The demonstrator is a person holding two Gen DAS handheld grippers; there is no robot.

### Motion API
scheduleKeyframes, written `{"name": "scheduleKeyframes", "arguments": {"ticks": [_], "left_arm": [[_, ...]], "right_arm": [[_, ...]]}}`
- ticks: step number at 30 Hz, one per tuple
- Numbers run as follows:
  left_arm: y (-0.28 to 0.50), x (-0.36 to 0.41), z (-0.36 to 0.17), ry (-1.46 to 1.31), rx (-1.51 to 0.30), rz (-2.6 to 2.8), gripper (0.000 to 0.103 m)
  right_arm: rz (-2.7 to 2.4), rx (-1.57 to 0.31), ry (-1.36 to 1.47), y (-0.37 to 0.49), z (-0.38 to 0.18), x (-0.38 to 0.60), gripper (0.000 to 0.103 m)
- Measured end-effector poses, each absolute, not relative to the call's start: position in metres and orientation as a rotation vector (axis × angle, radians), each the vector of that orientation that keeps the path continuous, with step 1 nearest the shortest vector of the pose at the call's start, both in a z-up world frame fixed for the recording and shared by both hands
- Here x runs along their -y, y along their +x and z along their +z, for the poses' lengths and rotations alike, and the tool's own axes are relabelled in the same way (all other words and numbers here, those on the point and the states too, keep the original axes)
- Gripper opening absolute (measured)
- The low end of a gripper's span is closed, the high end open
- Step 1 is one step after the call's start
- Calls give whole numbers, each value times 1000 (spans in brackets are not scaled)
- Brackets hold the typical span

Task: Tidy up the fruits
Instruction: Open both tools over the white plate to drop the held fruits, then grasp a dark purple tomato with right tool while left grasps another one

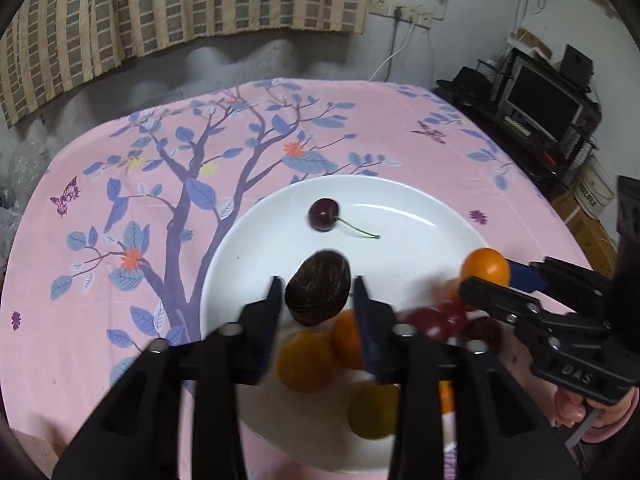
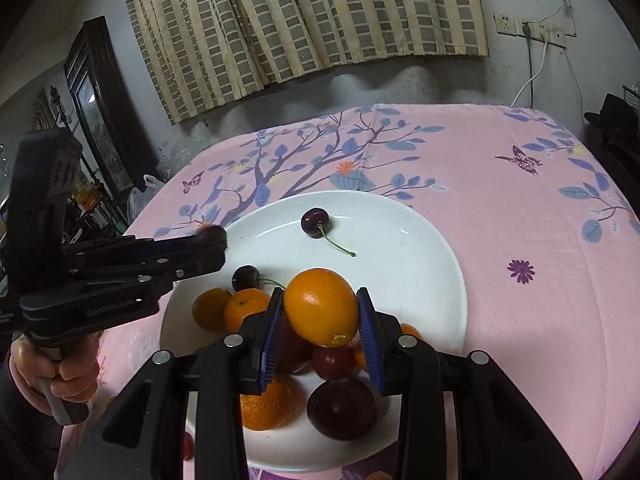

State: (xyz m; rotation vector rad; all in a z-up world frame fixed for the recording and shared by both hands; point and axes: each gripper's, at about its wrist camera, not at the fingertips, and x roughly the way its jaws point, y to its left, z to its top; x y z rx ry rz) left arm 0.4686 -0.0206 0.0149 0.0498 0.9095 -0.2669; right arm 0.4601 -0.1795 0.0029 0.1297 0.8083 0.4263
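A white plate (image 1: pixel 400 248) (image 2: pixel 400 248) on the pink tablecloth holds a lone cherry (image 1: pixel 323 214) (image 2: pixel 313 221) at its far side and a pile of oranges (image 2: pixel 246 308), yellow fruits (image 1: pixel 306 360) and dark plums (image 2: pixel 342 408) at its near side. My left gripper (image 1: pixel 318 300) is shut on a dark brown fruit (image 1: pixel 318 294) above the plate; it also shows in the right wrist view (image 2: pixel 212 238). My right gripper (image 2: pixel 320 312) is shut on an orange (image 2: pixel 322 306) above the pile; the orange also shows in the left wrist view (image 1: pixel 485 268).
The pink floral tablecloth (image 1: pixel 360 128) covers the table up to the grey wall. A dark shelf with a monitor (image 1: pixel 540 100) stands at the right. A dark cabinet (image 2: pixel 96 120) and plastic bags (image 2: pixel 148 192) stand at the left.
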Motion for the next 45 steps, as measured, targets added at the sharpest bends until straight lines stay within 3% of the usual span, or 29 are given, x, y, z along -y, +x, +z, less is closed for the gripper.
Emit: {"name": "scheduleKeyframes", "arguments": {"ticks": [1, 2, 4, 6, 8, 22, 26, 30, 32, 39, 41, 43, 45], "left_arm": [[469, 19, 16, 48, -911, -238, 73], [466, 17, 19, 41, -895, -231, 86], [447, 11, 33, 33, -835, -240, 91], [422, 3, 47, 34, -799, -233, 98], [394, -8, 55, 3, -779, -216, 98], [244, -74, 0, -128, -823, -119, 98], [234, -81, -6, -142, -819, -86, 98], [230, -86, -7, -159, -798, -81, 98], [230, -86, -6, -155, -795, -84, 98], [223, -55, -9, -60, -806, -211, 98], [218, -37, -11, 1, -808, -273, 95], [214, -17, -17, 66, -827, -341, 67], [215, -3, -25, 80, -865, -390, 56]], "right_arm": [[420, -813, 133, 458, 3, 180, 56], [411, -813, 123, 451, 5, 180, 56], [423, -795, 80, 432, 15, 176, 60], [442, -753, 6, 400, 28, 168, 70], [492, -731, -41, 370, 36, 161, 77], [589, -890, -220, 259, -17, 114, 78], [604, -924, -239, 255, -27, 104, 65], [591, -941, -267, 255, -36, 98, 62], [580, -945, -291, 254, -40, 97, 42], [591, -936, -131, 262, -24, 126, 42], [559, -907, -91, 265, -16, 139, 42], [530, -901, -59, 267, -14, 150, 42], [517, -909, -25, 269, -14, 158, 42]]}}
